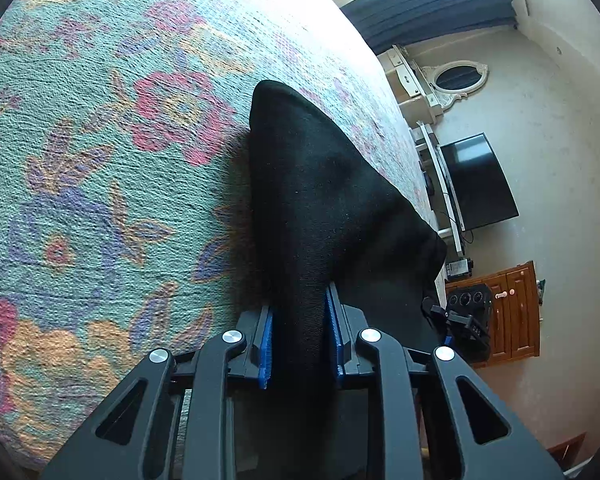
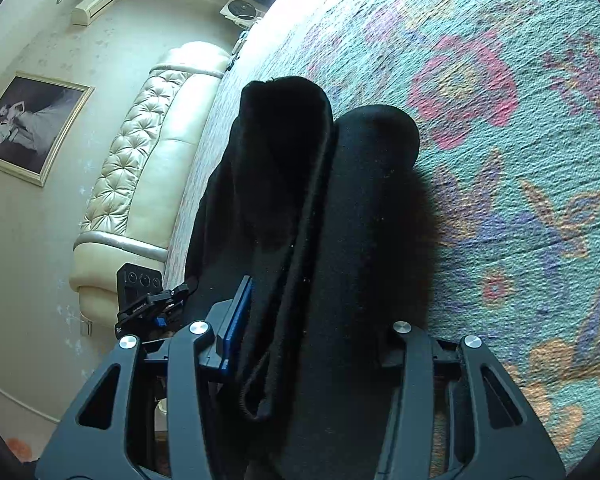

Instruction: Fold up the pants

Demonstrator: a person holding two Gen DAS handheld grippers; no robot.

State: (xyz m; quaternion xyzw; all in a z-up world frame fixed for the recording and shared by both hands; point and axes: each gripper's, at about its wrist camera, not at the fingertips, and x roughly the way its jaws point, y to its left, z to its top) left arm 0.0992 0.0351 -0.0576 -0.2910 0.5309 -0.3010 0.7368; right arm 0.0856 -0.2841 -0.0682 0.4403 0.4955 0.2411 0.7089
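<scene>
The black pants (image 1: 308, 184) hang bunched over the flowered bedspread (image 1: 100, 160), drawn up into a peak. My left gripper (image 1: 300, 304) is shut on a narrow fold of them, both blue pads pressed against the cloth. In the right wrist view the pants (image 2: 284, 140) show as a thick doubled bundle with a seamed edge. That bundle fills the jaws of my right gripper (image 2: 316, 308), which is shut on it. Its left blue pad (image 2: 236, 320) lies against the fabric; the right pad is hidden behind the cloth. Each view catches part of the other gripper at its edge.
The teal bedspread (image 2: 520, 200) stretches wide around the pants. A padded cream headboard (image 2: 140, 160) and a framed picture (image 2: 28, 128) are on one side. A dark television (image 1: 480, 184), a wooden cabinet (image 1: 512, 312) and an oval mirror (image 1: 460, 76) stand beyond the bed's other edge.
</scene>
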